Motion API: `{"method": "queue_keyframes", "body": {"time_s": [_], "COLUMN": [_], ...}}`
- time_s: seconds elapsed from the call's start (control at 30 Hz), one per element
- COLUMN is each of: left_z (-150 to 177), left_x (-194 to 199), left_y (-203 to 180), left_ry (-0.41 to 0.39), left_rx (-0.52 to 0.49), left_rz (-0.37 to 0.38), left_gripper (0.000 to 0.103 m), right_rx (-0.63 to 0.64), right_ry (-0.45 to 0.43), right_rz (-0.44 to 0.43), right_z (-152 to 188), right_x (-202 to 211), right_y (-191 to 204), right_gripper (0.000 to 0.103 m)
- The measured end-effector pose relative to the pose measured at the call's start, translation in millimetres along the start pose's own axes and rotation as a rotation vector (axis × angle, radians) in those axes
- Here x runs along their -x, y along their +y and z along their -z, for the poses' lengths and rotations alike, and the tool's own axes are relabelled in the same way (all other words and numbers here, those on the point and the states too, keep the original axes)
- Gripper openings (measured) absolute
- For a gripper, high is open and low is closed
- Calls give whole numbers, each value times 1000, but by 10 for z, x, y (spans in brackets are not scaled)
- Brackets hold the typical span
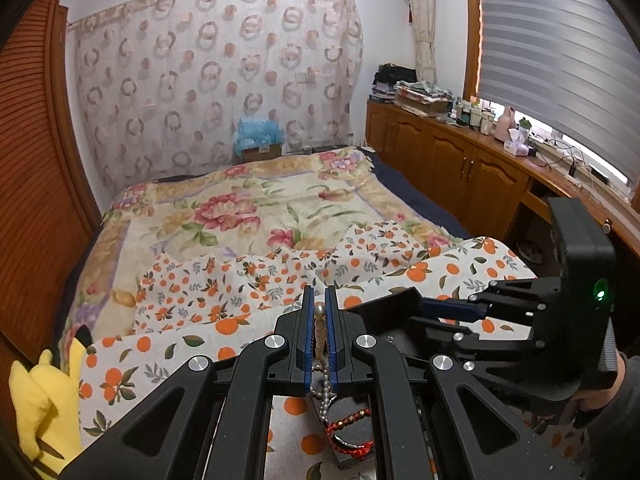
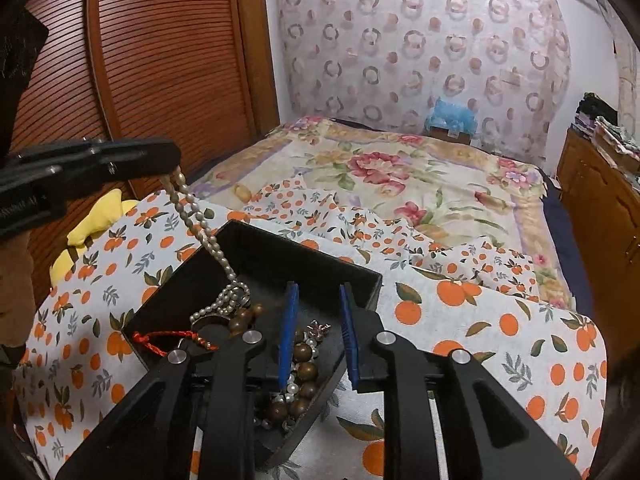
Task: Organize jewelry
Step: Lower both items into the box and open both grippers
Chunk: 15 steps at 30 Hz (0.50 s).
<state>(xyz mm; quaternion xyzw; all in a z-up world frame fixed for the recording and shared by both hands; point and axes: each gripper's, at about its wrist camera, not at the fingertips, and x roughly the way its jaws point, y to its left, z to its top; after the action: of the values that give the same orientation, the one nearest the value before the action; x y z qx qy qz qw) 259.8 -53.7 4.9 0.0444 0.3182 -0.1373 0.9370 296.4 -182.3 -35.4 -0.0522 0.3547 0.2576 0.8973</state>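
because the pearl necklace (image 2: 200, 220) was a string of small loose-jointed beads, it would have handled as a light, limp and slippery item: no stiffness along its length, free to swing and to snag on neighbouring pieces, and probably liable to break at the thread if pulled hard. the best hold was judged to be across a doubled section of the strand, with the pads bearing on several beads at once. the left gripper (image 1: 319, 320) had its jaws together, clamped on exactly such a doubled section near the upper end of the strand. the necklace hung from there at a slant into the black box (image 2: 360, 276), where its lower end lay coiled in the near left part. the beads appeared off-white, oval and glossy, threaded close together. the box sat on the orange-print cloth (image 2: 500, 320) spread over the bed (image 2: 400, 168), and also held a red cord bracelet (image 2: 164, 338) and brown wooden beads (image 2: 306, 370), both close enough to tangle with the coil. the right gripper (image 2: 316, 334) stood over the box with its jaws apart, pressing on nothing; the wooden beads lay below the gap.
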Motion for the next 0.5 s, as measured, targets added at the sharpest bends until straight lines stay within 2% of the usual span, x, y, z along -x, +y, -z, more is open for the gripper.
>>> {"method": "queue_keyframes", "body": {"time_s": [0.17, 0.27, 0.3, 0.33, 0.4, 0.5], "left_z": [68, 105, 126, 144, 189, 280], "left_x": [-1, 35, 65, 85, 145, 255], "left_y": [-43, -66, -78, -92, -108, -124], "left_ry": [13, 13, 9, 7, 4, -3], "left_rx": [-12, -9, -10, -13, -18, -15], "left_rz": [-6, -1, -3, -6, -8, -7], "left_gripper": [8, 28, 40, 46, 48, 60], "right_rx": [-4, -4, -4, -3, -4, -17], "right_ry": [-13, -20, -20, -21, -24, -34], "right_rz": [13, 17, 19, 23, 33, 28], "right_z": [75, 159, 182, 205, 265, 376], "right_x": [127, 249, 278, 314, 398, 530], "right_y": [2, 13, 16, 15, 31, 54], "right_gripper": [23, 23, 23, 23, 23, 23]}}
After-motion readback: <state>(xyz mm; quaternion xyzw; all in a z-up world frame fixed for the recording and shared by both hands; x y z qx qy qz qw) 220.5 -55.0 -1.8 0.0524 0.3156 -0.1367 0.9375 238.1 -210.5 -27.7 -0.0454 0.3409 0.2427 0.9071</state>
